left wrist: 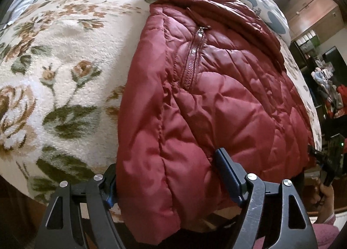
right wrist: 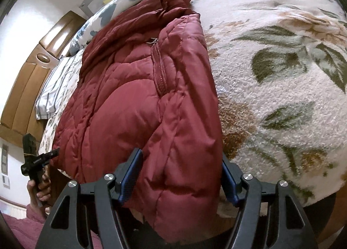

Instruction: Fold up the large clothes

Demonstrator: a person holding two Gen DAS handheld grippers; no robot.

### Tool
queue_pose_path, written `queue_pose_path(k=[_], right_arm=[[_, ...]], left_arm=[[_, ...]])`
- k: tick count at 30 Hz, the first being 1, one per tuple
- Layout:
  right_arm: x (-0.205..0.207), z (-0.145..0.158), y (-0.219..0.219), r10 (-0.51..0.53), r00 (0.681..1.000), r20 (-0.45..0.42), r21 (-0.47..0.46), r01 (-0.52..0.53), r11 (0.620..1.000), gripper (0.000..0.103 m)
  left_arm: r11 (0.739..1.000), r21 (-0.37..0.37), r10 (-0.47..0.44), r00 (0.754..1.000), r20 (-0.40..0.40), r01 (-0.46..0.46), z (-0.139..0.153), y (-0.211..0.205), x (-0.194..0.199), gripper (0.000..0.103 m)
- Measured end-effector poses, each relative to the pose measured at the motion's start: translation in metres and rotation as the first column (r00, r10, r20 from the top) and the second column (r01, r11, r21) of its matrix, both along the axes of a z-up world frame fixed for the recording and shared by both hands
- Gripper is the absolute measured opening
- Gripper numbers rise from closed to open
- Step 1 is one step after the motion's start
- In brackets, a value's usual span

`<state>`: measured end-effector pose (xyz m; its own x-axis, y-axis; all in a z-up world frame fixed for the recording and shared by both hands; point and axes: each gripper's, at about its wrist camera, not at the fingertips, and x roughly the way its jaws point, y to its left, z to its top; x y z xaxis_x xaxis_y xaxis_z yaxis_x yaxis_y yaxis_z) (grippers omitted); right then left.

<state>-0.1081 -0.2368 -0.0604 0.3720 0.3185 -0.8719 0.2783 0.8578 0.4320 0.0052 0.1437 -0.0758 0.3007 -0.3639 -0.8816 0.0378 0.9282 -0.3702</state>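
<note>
Floral blanket (left wrist: 65, 58) on a bed, puffy red jacket (left wrist: 206, 97) lying across it, hem hanging off the near edge.

Left gripper (left wrist: 167, 175) has its fingers spread around one hem corner; whether the pads press, I cannot tell. Right gripper (right wrist: 182, 175) straddles the other corner the same way, grip unclear. Out from the hem: zip pocket (left wrist: 194, 62), then collar at the far end. The jacket looks light, slick and springy, so pinch deep at the stitched hem seams.
</note>
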Motion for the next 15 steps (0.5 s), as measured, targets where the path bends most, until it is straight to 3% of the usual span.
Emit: queue_pose_path(k=[4,11,15], right_arm=[[-0.001,0.0,0.004,0.011,1.0,0.007,-0.004,-0.011,1.0,0.065],[-0.003,0.003,0.007,0.031,0.999,0.032,-0.002,-0.031,1.0,0.036],[-0.001,0.012,0.012,0.054,0.996,0.064,-0.02,-0.053,0.998,0.028]], left_arm=[[0.999,0.008,-0.033,0.999,0.007,0.033,0.0,-0.008,-0.001,0.065],[0.997,0.02,-0.078,0.996,0.04,0.077,0.006,-0.018,-0.003,0.028],[0.997,0.024,-0.078,0.995,0.063,0.077,0.015,-0.018,-0.005,0.021]])
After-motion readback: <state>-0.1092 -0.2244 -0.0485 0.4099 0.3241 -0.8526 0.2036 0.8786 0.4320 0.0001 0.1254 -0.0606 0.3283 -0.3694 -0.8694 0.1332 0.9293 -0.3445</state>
